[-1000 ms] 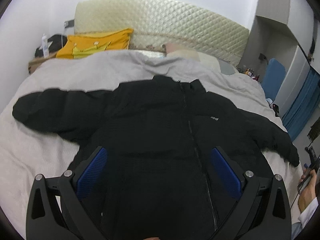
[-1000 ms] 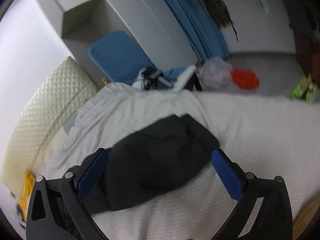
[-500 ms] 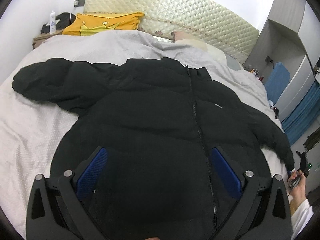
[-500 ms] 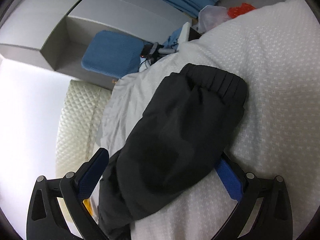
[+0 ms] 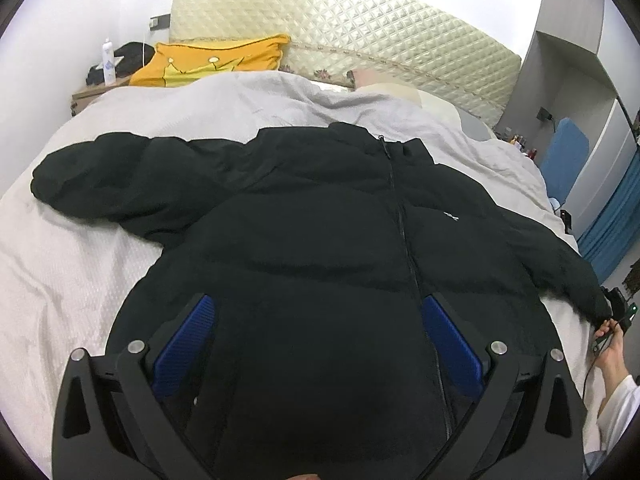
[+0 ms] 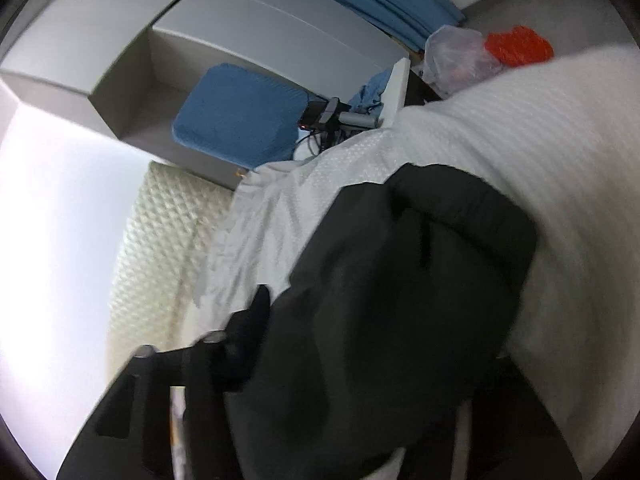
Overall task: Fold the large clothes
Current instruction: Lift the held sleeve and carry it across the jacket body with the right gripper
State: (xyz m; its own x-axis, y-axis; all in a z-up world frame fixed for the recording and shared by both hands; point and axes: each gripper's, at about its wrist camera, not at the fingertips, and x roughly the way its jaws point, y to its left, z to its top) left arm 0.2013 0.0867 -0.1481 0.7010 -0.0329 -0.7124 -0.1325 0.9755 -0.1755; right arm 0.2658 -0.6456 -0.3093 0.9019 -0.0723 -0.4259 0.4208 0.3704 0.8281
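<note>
A black puffer jacket (image 5: 320, 240) lies front up on the white bed (image 5: 60, 280), zipped, both sleeves spread out. My left gripper (image 5: 316, 336) is open above the jacket's lower body, its blue pads either side of the fabric. In the right wrist view the jacket's right sleeve (image 6: 392, 300) fills the space between my right gripper's fingers; the pads are hidden by the sleeve and the frame is blurred. The right gripper also shows in the left wrist view (image 5: 618, 312) at the sleeve's cuff.
A yellow pillow (image 5: 208, 64) and a quilted headboard (image 5: 360, 36) are at the bed's far end. A bedside table with a bottle (image 5: 107, 60) is at the far left. A blue chair (image 6: 240, 116), grey cabinets and floor clutter stand beyond the bed's right edge.
The right gripper has moved onto the sleeve, which now covers its pads. The left gripper's view shifted slightly back over the jacket's body; it stays open.
</note>
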